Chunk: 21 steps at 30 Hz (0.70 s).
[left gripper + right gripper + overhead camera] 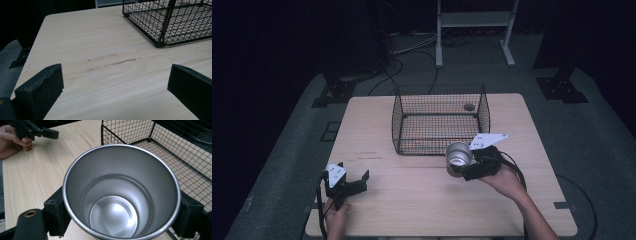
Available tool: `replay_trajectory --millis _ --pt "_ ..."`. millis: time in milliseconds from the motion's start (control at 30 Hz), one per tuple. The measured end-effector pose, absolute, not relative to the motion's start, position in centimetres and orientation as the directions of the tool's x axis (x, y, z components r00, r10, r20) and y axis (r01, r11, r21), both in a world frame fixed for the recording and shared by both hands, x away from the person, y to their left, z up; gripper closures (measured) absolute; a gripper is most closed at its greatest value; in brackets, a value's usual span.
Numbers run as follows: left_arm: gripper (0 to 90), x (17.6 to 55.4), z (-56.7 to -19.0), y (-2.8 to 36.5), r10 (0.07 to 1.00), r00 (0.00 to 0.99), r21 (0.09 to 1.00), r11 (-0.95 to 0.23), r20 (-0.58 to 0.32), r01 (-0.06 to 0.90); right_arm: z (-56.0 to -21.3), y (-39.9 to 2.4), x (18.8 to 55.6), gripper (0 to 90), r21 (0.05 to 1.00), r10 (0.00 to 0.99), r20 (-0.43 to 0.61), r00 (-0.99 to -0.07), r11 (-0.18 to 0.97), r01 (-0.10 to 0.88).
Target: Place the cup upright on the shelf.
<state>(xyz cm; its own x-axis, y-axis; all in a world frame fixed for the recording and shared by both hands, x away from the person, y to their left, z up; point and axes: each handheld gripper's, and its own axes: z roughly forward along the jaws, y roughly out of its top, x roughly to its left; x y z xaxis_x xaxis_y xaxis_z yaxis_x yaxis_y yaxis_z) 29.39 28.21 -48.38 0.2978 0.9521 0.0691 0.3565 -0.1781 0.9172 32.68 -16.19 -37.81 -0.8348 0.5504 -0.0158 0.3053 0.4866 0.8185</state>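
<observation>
In the high view the right claw sits right of centre, clamped on a steel cup and holding it above the counter, just below the front edge of the wire basket. The cup is tipped, its open mouth facing the camera. In the right gripper view the cup takes up the middle of the frame, its empty inside and round bottom plain to see, with a black jaw pressed against its wall on the left and another on the right. The basket stands close behind it at the upper right.

The left claw is at the lower left of the high view, held low over the counter, well apart from the cup. Its jaws stand wide apart with nothing between them; in the left gripper view bare counter lies between them, and a corner of the basket shows at the upper right.
</observation>
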Motion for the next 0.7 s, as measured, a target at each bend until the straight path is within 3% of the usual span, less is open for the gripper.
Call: replay_trajectory --millis 700 --pt "0.0 29.4 -48.4 28.3 0.953 0.297 0.918 -0.174 0.065 0.355 -35.0 -14.9 34.6 18.0 0.839 0.542 -0.022 -0.840 0.467 0.279"
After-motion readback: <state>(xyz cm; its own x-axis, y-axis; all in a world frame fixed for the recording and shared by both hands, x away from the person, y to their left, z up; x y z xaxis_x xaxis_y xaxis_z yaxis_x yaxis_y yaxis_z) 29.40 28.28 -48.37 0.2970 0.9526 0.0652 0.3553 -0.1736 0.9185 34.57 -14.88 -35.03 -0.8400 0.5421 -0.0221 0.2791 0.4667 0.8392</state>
